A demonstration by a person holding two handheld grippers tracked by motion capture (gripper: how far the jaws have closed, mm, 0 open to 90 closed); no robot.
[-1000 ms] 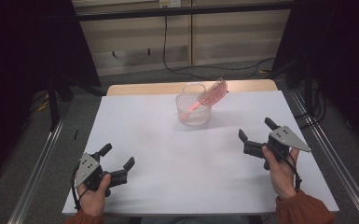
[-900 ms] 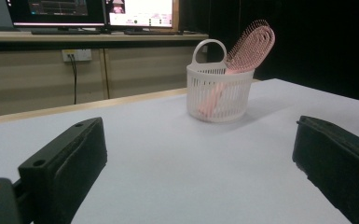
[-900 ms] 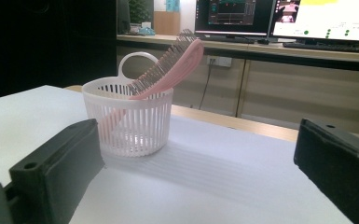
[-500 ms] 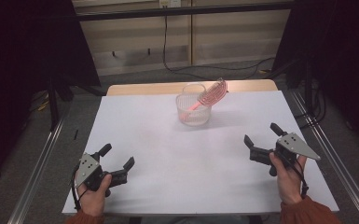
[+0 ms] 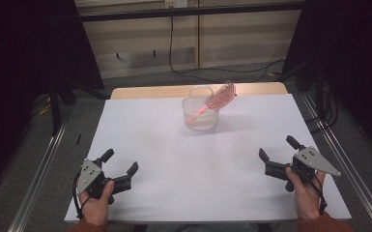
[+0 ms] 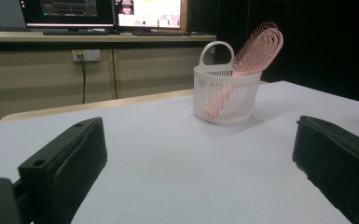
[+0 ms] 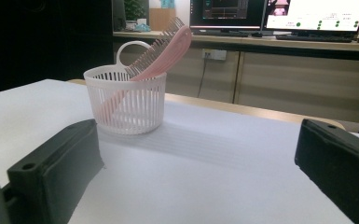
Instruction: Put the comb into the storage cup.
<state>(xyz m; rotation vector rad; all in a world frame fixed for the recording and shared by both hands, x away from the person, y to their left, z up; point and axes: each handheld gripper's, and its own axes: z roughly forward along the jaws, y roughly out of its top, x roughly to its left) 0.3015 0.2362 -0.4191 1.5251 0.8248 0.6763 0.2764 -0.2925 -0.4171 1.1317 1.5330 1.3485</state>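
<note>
Claws are held low over the near part of the white bench, one at each side. The left claw is spread wide, with nothing gripped between its jaws; the right claw is likewise spread wide and empty. Both are kept well apart from the white slatted basket, which is stood upright toward the far middle of the bench. A pink hairbrush is leaned inside the basket, handle down, its bristled head tilted out over the rim. The same basket and hairbrush are framed between the jaws in the left gripper view.
</note>
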